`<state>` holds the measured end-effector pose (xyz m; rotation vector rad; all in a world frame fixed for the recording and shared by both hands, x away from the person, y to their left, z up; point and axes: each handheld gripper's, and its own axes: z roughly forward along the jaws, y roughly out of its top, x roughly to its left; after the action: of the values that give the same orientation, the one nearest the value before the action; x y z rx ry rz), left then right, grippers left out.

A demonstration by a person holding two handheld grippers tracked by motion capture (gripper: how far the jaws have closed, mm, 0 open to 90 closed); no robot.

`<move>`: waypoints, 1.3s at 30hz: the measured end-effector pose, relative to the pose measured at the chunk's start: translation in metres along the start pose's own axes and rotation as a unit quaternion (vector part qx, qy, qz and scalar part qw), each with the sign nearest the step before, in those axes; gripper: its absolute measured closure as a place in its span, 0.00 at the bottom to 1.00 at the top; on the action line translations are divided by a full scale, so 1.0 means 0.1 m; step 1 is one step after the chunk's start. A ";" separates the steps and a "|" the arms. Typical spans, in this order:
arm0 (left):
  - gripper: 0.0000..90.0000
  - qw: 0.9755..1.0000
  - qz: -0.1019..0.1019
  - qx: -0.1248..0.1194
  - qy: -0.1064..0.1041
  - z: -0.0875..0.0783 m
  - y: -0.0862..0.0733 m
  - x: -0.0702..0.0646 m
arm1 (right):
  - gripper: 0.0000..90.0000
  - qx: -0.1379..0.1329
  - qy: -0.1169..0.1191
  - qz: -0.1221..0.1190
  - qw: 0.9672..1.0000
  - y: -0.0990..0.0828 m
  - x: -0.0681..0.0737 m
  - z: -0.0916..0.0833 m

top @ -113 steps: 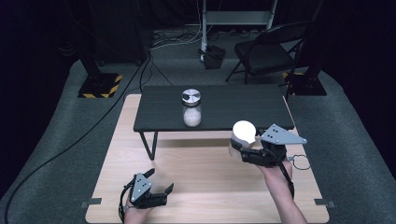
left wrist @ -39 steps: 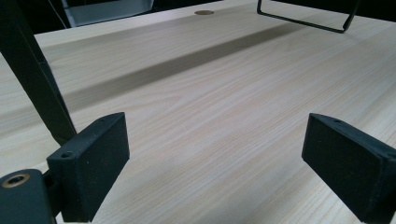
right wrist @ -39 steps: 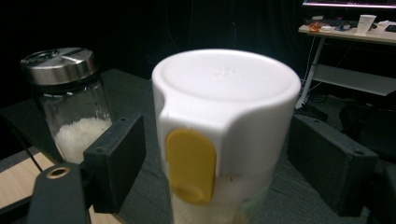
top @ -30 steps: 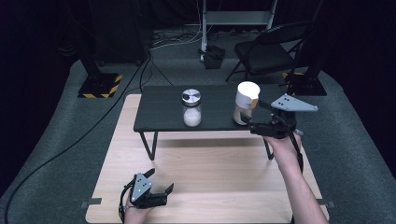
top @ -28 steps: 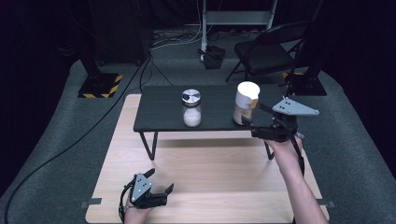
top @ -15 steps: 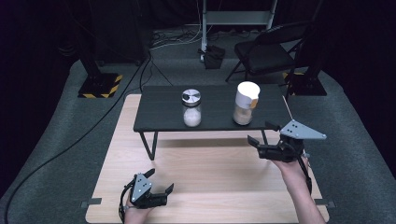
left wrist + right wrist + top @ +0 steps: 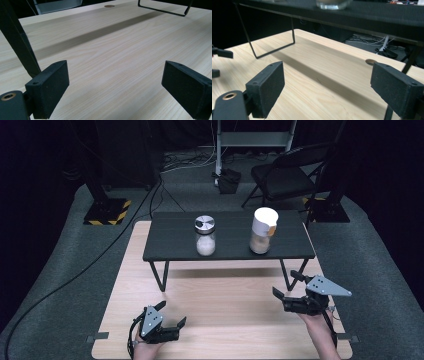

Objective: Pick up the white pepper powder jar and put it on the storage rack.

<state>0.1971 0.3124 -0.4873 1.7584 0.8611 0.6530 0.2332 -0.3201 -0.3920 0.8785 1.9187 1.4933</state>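
Observation:
Two jars stand on the low black table (image 7: 170, 247): a glass jar with a silver lid (image 7: 205, 236) near the middle and a taller jar with a white lid (image 7: 263, 231) to its right. My right gripper (image 7: 285, 285) is open and empty, low over the wooden board in front of the table's right legs and well apart from the white-lidded jar. In the right gripper view its jaws (image 7: 327, 87) stand wide, with a jar's glass bottom (image 7: 333, 3) on the table above. My left gripper (image 7: 171, 313) rests open at the board's near left, its jaws (image 7: 115, 80) holding nothing.
The table stands on a pale wooden board (image 7: 225, 320) on grey carpet. Thin black table legs (image 7: 160, 275) rise close ahead of both grippers. A folding chair (image 7: 285, 177), a stand with a striped base (image 7: 107, 210) and cables lie beyond the table.
My right gripper carried the white-lidded jar up onto the table, let it go and drew back down toward the board's near right. The left gripper has not moved.

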 end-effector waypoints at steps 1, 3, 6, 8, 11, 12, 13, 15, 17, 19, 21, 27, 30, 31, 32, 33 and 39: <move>0.08 1.000 0.000 0.000 0.000 0.00 0.00 0.00 | 0.12 0.000 -0.001 0.000 1.000 -0.04 0.00 -0.01; 0.08 1.000 0.000 0.000 0.000 0.00 0.00 0.00 | 0.11 0.000 -0.006 -0.002 1.000 -0.13 0.02 -0.03; 0.08 1.000 0.000 0.000 0.000 0.00 0.00 0.00 | 0.11 0.000 -0.013 -0.001 1.000 -0.26 0.04 -0.05; 0.08 1.000 0.001 -0.001 0.000 0.00 0.00 0.00 | 0.10 0.002 -0.016 0.002 1.000 -0.34 0.04 -0.06; 0.08 1.000 0.000 0.000 0.000 0.00 0.00 0.00 | 0.10 0.002 -0.023 0.008 1.000 -0.47 0.06 -0.09; 0.08 1.000 -0.001 0.000 0.000 0.00 0.00 0.00 | 0.10 0.002 -0.025 0.010 1.000 -0.52 0.07 -0.10; 0.08 1.000 -0.001 0.000 -0.001 0.00 0.00 0.00 | 0.10 0.002 -0.028 0.012 1.000 -0.57 0.08 -0.12; 0.08 1.000 0.000 0.000 -0.001 0.00 0.00 0.00 | 0.10 0.000 -0.033 0.016 0.999 -0.66 0.09 -0.14; 0.08 1.000 0.001 0.001 -0.001 0.00 0.00 0.00 | 0.10 0.003 -0.038 0.019 0.999 -0.73 0.09 -0.15; 0.08 1.000 0.000 0.001 -0.001 0.00 0.00 0.00 | 0.10 0.003 -0.040 0.025 0.999 -0.79 0.08 -0.17; 0.08 1.000 0.000 0.001 0.000 0.00 0.00 0.00 | 0.10 0.006 -0.042 0.025 0.999 -0.84 0.07 -0.18; 0.08 1.000 0.001 0.001 0.000 0.00 0.00 0.00 | 0.10 0.015 -0.048 0.028 0.998 -0.93 0.05 -0.21; 0.08 1.000 0.002 0.001 -0.001 0.00 0.00 -0.01 | 0.10 0.023 -0.048 0.031 0.998 -0.97 0.04 -0.21; 0.08 1.000 0.002 0.001 -0.001 0.00 0.00 -0.01 | 0.10 0.026 -0.049 0.030 0.998 -0.97 0.04 -0.21; 0.08 1.000 0.002 0.001 -0.001 0.00 0.00 -0.01 | 0.10 0.029 -0.051 0.028 0.998 -0.98 0.05 -0.21; 0.08 1.000 0.002 0.001 -0.001 0.00 0.00 -0.01 | 0.10 0.030 -0.052 0.026 0.998 -0.98 0.05 -0.21; 0.08 1.000 0.002 0.001 0.000 0.00 0.00 -0.01 | 0.10 0.036 -0.055 0.029 0.997 -1.01 0.05 -0.22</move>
<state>0.1966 0.3114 -0.4871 1.7621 0.8589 0.6545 0.1972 -0.3468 -0.4850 1.0343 1.8903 1.3856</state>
